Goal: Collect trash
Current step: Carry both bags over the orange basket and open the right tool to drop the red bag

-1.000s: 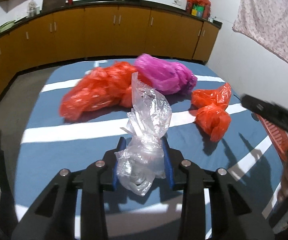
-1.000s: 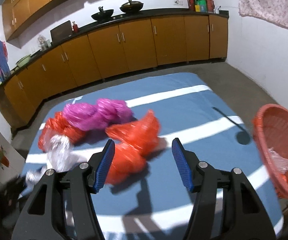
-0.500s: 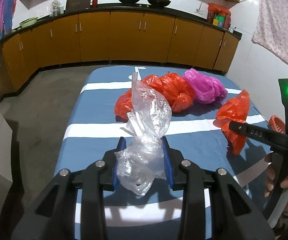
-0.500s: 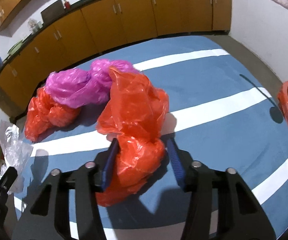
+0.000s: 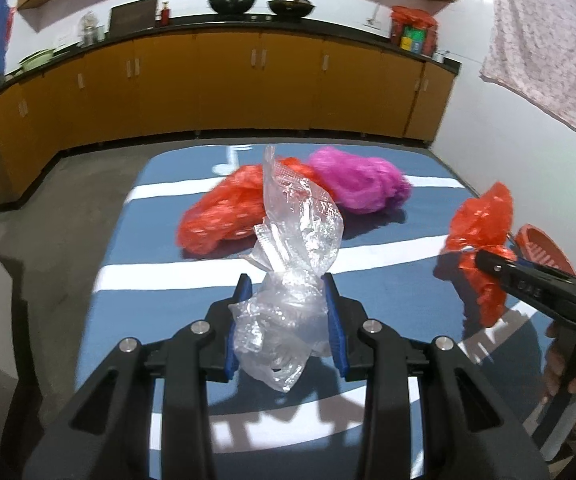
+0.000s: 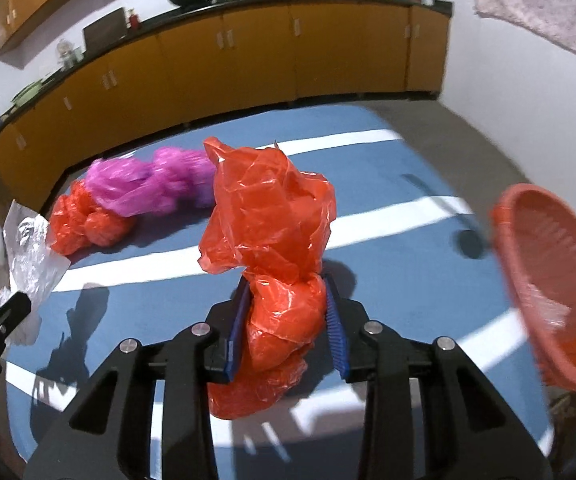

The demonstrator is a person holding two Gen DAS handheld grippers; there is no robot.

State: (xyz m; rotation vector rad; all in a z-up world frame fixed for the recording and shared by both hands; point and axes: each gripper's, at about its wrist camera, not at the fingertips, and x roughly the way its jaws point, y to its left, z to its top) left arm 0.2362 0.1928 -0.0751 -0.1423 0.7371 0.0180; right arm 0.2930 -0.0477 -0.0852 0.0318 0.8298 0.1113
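- Left gripper point(image 5: 288, 316) clamps a clear bag point(image 5: 292, 264) above the bench point(image 5: 160, 280).
- Right gripper point(image 6: 286, 320), jaws closing, pinches a red bag point(image 6: 272, 240); basket point(image 6: 544, 280) at 3 o'clock.

Two woks point(image 5: 262, 3) on counter above cabinets point(image 5: 224, 88)

My right gripper point(image 6: 288, 320): jaws stood wide over small red bag point(image 6: 276, 264) a second ago, bag lying on blue striped cloth point(image 6: 400, 280); now closing on it, pads pressing its crumpled middle. Bag lifted off cloth, top standing up above jaws. Red basket point(image 6: 548, 280) now nearer in right wrist view.
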